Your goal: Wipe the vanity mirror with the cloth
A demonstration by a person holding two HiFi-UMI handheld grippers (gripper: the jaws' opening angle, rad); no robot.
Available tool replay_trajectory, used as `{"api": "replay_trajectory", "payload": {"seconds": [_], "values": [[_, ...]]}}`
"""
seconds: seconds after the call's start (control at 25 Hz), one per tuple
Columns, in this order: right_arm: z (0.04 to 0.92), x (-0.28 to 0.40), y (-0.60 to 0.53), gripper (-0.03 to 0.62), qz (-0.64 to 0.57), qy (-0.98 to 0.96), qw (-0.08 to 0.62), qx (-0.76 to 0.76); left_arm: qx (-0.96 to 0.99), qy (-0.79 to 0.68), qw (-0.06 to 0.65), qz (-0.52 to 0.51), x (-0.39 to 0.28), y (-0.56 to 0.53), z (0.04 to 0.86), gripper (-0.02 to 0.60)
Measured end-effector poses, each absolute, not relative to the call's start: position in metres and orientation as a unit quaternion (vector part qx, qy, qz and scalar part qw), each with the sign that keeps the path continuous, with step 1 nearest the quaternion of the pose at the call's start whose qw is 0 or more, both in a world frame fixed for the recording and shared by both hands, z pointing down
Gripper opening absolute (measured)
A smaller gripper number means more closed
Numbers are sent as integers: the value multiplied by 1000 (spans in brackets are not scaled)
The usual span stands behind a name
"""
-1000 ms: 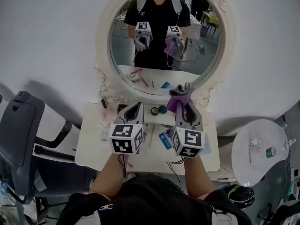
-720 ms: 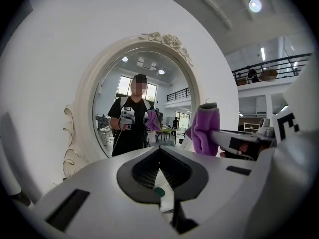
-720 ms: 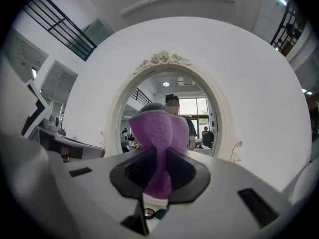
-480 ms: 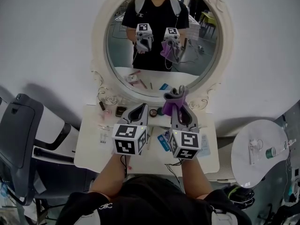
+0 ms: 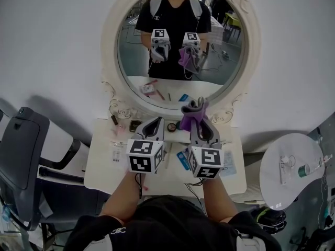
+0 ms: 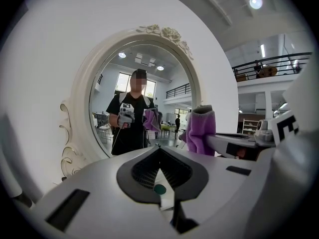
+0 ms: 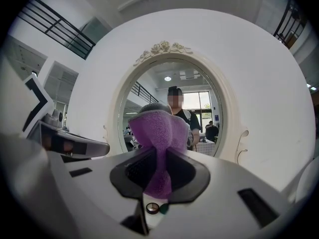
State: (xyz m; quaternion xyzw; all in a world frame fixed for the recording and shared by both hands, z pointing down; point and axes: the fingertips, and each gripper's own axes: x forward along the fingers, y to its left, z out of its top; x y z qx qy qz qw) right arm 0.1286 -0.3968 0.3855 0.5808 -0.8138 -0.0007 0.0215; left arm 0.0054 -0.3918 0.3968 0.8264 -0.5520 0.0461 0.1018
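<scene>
A person in a black short-sleeved top point(image 5: 167, 224) with white shoulder straps point(image 5: 155, 5) (visible in reflection) wields 2 grey grippers, the left gripper point(image 5: 152, 125) and right gripper point(image 5: 200, 125), each capped by a white cube point(image 5: 144, 156) bearing black square markers; thin dark cables point(image 5: 138, 182) trail beneath.

A white tabletop point(image 5: 99, 171) lies under the left gripper point(image 5: 155, 121) and the right gripper point(image 5: 201, 123). A small round pot point(image 5: 171, 126) sits between their tips, and a blue packet point(image 5: 182, 160) lies between their bodies. A dark grey chair point(image 5: 23, 145) stands well left of the left gripper. A round white side table point(image 5: 277, 190) bearing a small bottle point(image 5: 306, 168) stands right of the right gripper.
</scene>
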Motion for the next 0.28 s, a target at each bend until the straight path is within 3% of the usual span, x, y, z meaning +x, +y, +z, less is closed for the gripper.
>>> {"api": "replay_trajectory", "payload": {"seconds": [0.28], "values": [[390, 127, -392, 64, 9, -818, 24, 574, 824, -553, 118, 43, 2, -387, 402, 6]]}}
